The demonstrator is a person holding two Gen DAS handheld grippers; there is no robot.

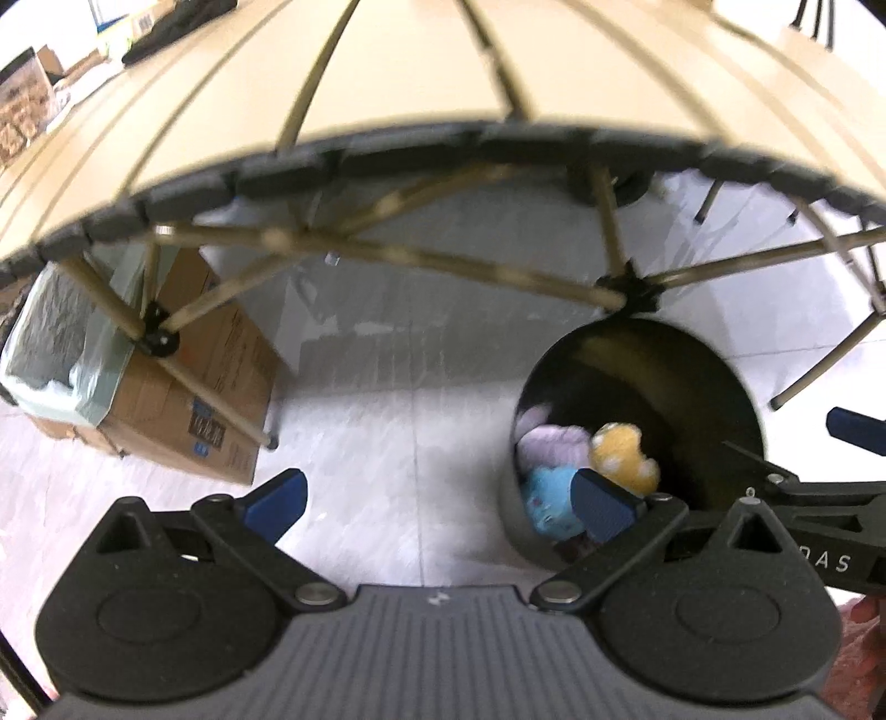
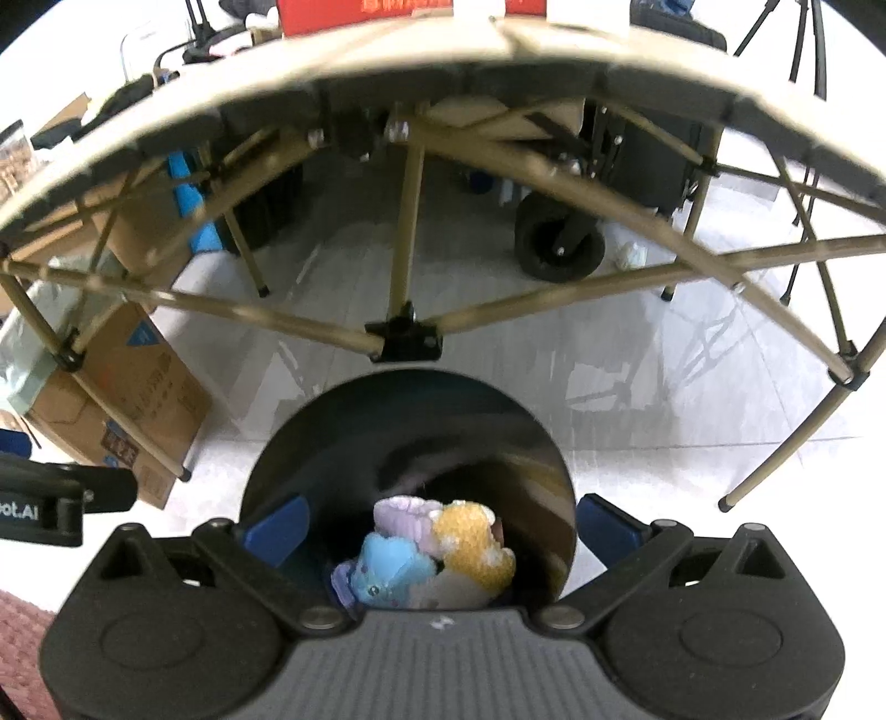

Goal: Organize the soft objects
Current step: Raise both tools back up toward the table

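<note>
A dark round bin stands on the floor under the table edge. Inside it lie a yellow plush, a blue plush and a pale purple plush. My left gripper is open and empty, hovering over the floor left of the bin. My right gripper is open right above the bin's mouth, with nothing between its blue pads. The right gripper's arm shows at the right edge of the left wrist view.
A beige folding table with tan crossed legs spans the top of both views. A cardboard box sits on the floor at left, a green-lined bin beside it. A wheeled cart stands behind.
</note>
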